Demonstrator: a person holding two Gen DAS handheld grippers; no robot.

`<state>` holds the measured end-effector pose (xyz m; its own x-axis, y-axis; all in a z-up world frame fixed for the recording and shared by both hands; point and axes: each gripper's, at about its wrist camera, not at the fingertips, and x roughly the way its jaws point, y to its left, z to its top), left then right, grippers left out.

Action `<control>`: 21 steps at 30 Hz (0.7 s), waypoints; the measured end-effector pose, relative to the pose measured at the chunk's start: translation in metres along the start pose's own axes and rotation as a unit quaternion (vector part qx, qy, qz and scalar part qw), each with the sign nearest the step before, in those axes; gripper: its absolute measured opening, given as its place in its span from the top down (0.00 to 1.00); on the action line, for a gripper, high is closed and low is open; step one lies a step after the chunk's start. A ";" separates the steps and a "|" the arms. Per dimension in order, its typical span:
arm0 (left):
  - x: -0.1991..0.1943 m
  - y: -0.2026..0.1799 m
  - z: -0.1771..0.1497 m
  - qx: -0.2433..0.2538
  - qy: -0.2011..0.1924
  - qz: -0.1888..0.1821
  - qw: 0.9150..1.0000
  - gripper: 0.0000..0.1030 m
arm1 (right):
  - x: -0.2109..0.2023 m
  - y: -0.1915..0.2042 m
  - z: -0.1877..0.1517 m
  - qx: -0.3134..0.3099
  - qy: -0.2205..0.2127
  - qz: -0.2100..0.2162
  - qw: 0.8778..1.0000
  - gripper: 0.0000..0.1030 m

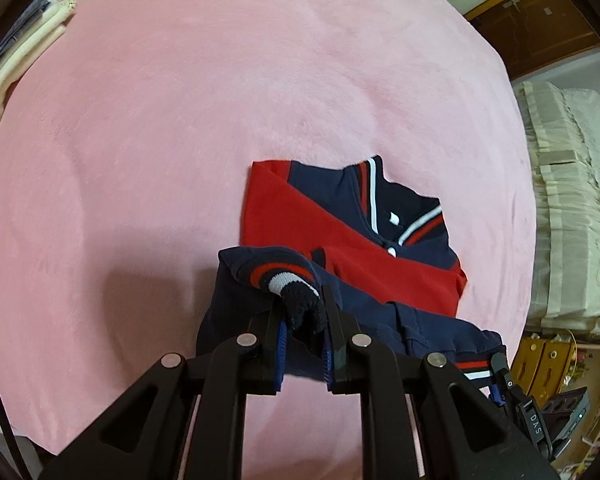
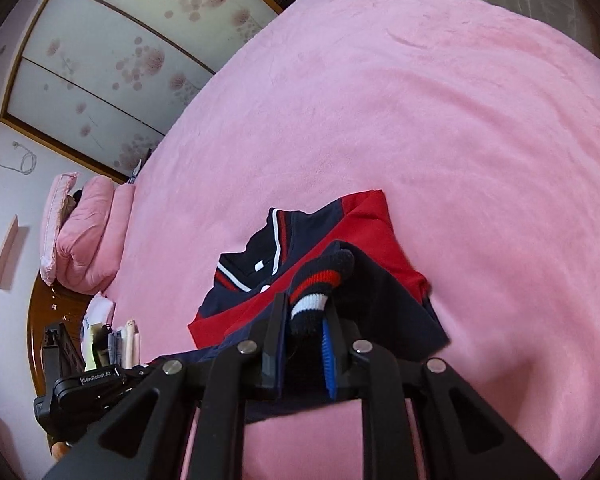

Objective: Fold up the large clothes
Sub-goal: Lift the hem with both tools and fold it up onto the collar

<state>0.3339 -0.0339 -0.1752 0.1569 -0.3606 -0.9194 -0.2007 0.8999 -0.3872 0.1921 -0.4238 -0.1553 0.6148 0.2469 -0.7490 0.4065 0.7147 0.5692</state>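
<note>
A red and navy jacket (image 1: 340,232) with striped white and red trim lies partly folded on the pink bed cover (image 1: 220,100). My left gripper (image 1: 304,320) is shut on its striped ribbed hem (image 1: 288,280) at the left corner, lifted off the bed. My right gripper (image 2: 306,324) is shut on the hem's other striped corner (image 2: 316,284); it also shows at the lower right of the left wrist view (image 1: 500,376). The jacket (image 2: 364,232) lies just beyond the fingers, collar to the left. The navy lower part hangs between the two grippers.
Cream folded cloth (image 1: 24,64) lies at the bed's far left edge. Pink pillows (image 2: 88,236) sit at the head of the bed. A wooden footboard and clutter (image 2: 108,340) stand to the left, curtains (image 1: 568,208) and a cabinet to the right.
</note>
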 end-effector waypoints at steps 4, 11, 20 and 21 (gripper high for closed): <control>0.002 -0.008 0.010 -0.013 -0.003 0.000 1.000 0.87 | 0.015 0.005 0.015 -0.026 0.019 -0.002 0.999 0.83; -0.018 -0.028 0.032 0.004 -0.080 0.049 0.996 0.82 | 0.032 0.012 0.053 -0.048 0.015 0.021 0.999 0.60; 0.013 -0.012 0.027 0.000 -0.038 0.095 0.995 0.63 | 0.054 0.011 0.057 -0.156 0.068 -0.051 0.984 0.46; 0.019 -0.008 0.025 -0.002 -0.028 0.098 0.995 0.50 | 0.058 0.007 0.053 -0.167 0.078 -0.061 0.981 0.45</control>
<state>0.3623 -0.0418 -0.1878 0.1685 -0.1629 -0.9722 -0.2368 0.9507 -0.2003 0.2663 -0.4394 -0.1766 0.4536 0.2255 -0.8622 0.2096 0.9133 0.3491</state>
